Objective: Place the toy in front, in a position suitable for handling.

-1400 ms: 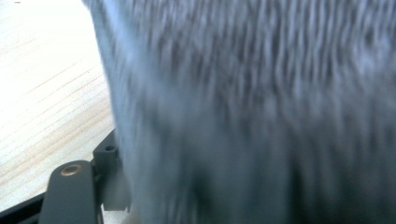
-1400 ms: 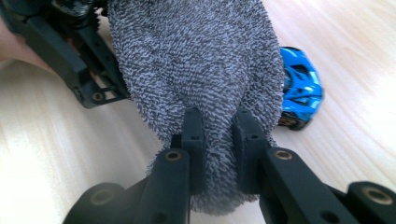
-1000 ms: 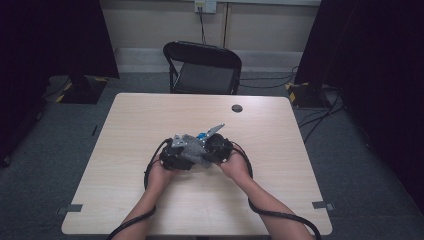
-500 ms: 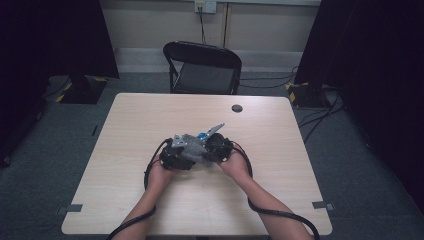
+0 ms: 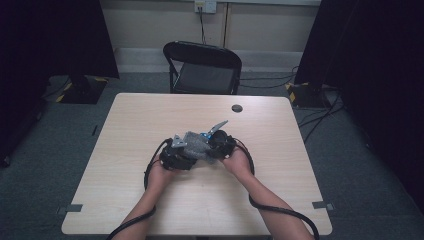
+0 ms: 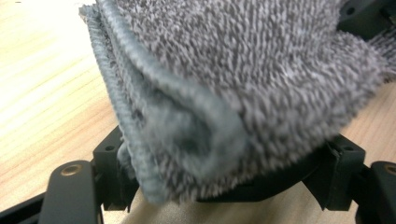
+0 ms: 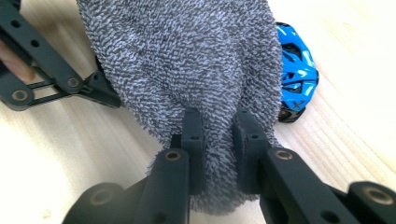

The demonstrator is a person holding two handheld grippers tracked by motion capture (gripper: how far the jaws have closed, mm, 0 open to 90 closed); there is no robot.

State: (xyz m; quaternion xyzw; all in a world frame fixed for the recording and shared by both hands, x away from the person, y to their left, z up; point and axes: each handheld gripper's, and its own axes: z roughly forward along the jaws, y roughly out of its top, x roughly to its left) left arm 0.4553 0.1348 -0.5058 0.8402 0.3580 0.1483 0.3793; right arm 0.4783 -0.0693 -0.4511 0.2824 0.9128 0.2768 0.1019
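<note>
Grey towel (image 7: 196,60) pinched in right gripper (image 7: 219,135) — draped over left gripper (image 6: 224,186).

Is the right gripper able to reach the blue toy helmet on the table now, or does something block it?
Probably not yet. The right gripper is shut on the grey cloth, which drapes partly over the blue helmet just behind it. It would likely need to let the cloth go first.
</note>
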